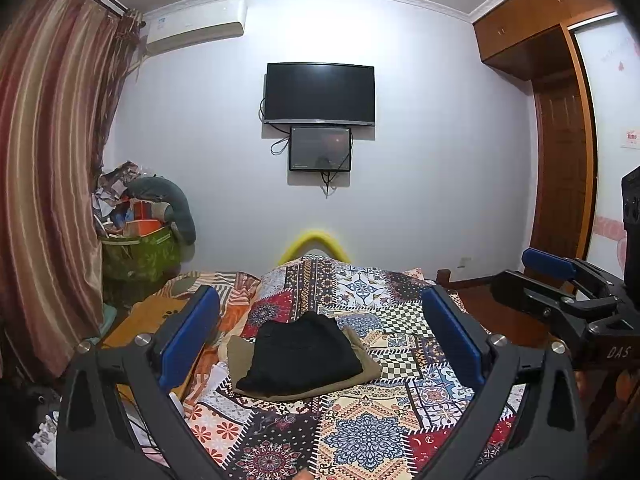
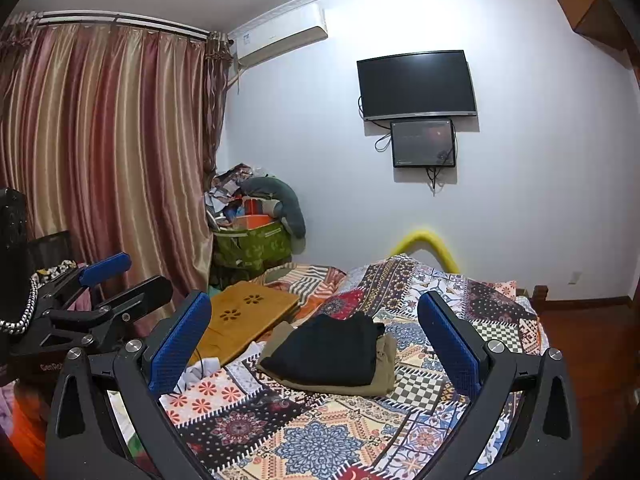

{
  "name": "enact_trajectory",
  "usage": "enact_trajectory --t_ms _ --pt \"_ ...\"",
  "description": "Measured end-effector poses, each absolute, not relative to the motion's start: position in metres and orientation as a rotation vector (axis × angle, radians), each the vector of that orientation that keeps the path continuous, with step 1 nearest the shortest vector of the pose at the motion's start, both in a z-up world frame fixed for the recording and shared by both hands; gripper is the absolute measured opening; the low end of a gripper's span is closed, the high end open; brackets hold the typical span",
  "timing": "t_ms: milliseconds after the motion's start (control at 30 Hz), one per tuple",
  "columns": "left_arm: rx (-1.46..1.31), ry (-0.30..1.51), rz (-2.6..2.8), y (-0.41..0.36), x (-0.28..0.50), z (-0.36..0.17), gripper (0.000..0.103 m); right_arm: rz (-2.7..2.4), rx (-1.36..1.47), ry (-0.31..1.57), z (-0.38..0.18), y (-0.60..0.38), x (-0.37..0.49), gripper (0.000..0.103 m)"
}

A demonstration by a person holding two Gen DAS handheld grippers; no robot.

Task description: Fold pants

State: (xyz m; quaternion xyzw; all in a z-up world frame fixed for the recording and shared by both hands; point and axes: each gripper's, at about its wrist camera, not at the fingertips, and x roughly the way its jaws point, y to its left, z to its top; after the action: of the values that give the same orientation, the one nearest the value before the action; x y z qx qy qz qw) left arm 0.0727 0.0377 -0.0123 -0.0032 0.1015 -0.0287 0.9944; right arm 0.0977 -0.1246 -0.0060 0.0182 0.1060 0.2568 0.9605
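Folded black pants (image 1: pixel 302 354) lie on top of folded khaki pants (image 1: pixel 366 364) on the patterned bedspread (image 1: pixel 360 432). My left gripper (image 1: pixel 320 340) is open and empty, raised above the bed, its blue pads wide apart on either side of the stack. In the right wrist view the black pants (image 2: pixel 332 354) sit on the khaki pants (image 2: pixel 386 364), ahead of my open, empty right gripper (image 2: pixel 316 340). The right gripper also shows at the right edge of the left wrist view (image 1: pixel 560 280); the left gripper shows at the left of the right wrist view (image 2: pixel 116 280).
A wooden lap board (image 2: pixel 244 320) lies on the bed left of the stack. A cluttered green bin (image 2: pixel 252 244) stands by the curtain (image 2: pixel 100 160). A TV (image 1: pixel 320 94) hangs on the far wall. A wooden wardrobe (image 1: pixel 560 152) stands at right.
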Motion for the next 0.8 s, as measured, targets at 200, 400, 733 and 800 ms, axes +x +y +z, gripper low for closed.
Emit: enact_trajectory --t_ms 200,400,733,800 --pt "-0.012 0.208 -0.063 0.0397 0.0727 -0.0112 0.102 0.522 0.038 0.215 -0.0054 -0.1255 0.0985 0.103" --pt "-0.011 0.211 -0.068 0.039 0.0736 -0.011 0.102 0.521 0.04 0.216 -0.0047 -0.1272 0.0983 0.103" --pt "-0.01 0.215 -0.076 0.0372 0.0739 -0.0132 0.102 0.52 0.041 0.218 -0.005 -0.1284 0.0976 0.103" --pt "-0.012 0.218 -0.077 0.0373 0.0743 -0.0134 0.102 0.52 0.041 0.219 -0.005 -0.1282 0.0976 0.103"
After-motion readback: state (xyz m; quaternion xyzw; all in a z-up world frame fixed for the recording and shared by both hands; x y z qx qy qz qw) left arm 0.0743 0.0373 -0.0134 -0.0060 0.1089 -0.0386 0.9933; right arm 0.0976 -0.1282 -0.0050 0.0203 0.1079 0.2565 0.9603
